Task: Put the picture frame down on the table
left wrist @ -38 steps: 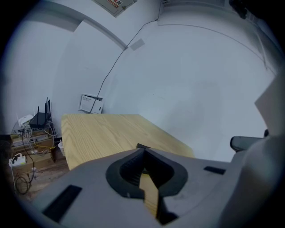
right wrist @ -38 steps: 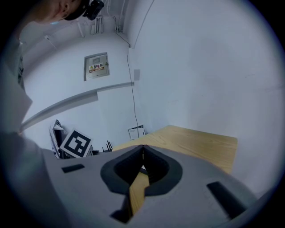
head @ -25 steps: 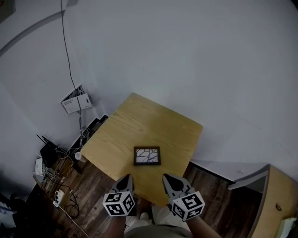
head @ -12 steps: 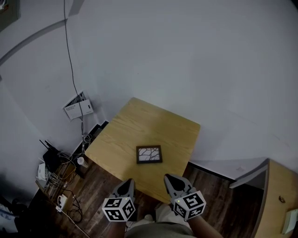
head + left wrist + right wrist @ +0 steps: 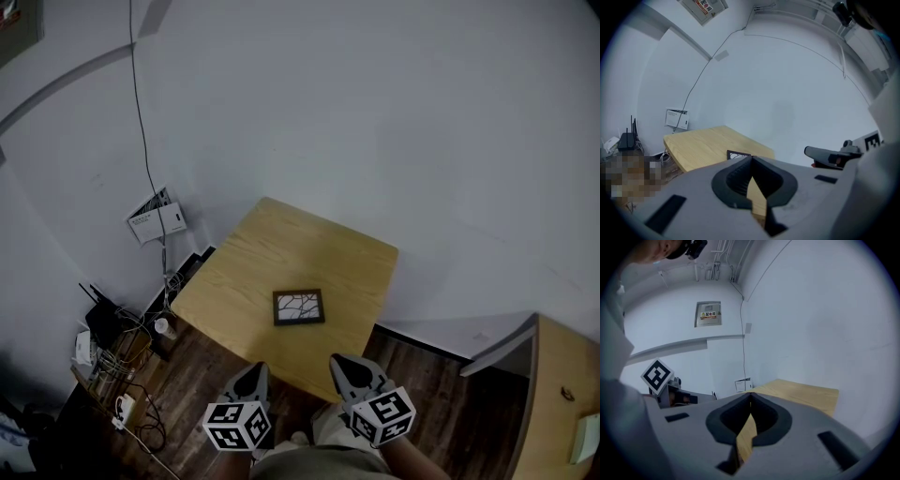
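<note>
Tongs (image 5: 255, 374) (image 5: 343, 366) short of picture frame (image 5: 298, 307)

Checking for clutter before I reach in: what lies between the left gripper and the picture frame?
Nothing but bare tabletop: in the head view only plain wood of the table separates the left gripper from the picture frame.

Sparse office or lab corner: white walls (image 5: 375, 112), plank floor (image 5: 192, 398), lone wooden table (image 5: 281, 248), router (image 5: 98, 314) amid tangled cables (image 5: 127, 375), electrical box (image 5: 708, 314) on wall.

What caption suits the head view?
Picture frame lies flat on the wooden table; left gripper and right gripper shut, empty, nearby.
</note>
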A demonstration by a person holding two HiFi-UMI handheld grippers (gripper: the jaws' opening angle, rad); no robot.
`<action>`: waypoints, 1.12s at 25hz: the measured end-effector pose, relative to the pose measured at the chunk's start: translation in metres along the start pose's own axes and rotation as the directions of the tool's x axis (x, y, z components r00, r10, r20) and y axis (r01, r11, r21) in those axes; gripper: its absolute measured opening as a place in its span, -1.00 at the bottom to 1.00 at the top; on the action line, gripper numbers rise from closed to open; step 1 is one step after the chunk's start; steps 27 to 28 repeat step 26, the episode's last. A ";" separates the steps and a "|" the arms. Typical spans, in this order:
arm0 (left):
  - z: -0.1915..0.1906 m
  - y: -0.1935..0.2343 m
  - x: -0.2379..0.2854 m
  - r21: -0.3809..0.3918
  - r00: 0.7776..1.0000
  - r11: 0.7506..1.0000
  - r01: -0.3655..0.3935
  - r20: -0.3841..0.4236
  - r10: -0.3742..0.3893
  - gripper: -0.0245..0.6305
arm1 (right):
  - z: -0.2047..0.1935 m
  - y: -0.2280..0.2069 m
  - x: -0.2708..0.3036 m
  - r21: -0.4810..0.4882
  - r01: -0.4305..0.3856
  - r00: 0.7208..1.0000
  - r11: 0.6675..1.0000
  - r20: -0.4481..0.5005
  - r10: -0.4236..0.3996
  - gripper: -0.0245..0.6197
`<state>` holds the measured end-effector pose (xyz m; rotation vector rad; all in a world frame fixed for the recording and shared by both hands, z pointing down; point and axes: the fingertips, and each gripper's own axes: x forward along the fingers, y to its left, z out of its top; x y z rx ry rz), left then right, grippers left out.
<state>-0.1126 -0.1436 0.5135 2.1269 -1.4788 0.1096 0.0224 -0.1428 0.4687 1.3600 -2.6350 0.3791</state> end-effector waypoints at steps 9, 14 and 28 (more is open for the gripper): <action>0.003 -0.006 -0.004 0.006 1.000 1.000 0.000 0.014 0.000 -0.92 | 0.001 0.001 -0.006 -0.022 0.010 1.000 1.000 -0.003 -0.010 -0.92; 0.001 -0.006 -0.005 0.007 1.000 1.000 -0.007 0.009 0.007 -0.92 | 0.001 0.003 -0.007 -0.021 0.001 1.000 1.000 -0.002 -0.001 -0.92; -0.006 -0.009 -0.003 -0.020 1.000 1.000 -0.019 0.011 0.019 -0.92 | -0.004 -0.002 -0.014 -0.025 -0.004 1.000 1.000 -0.003 0.004 -0.92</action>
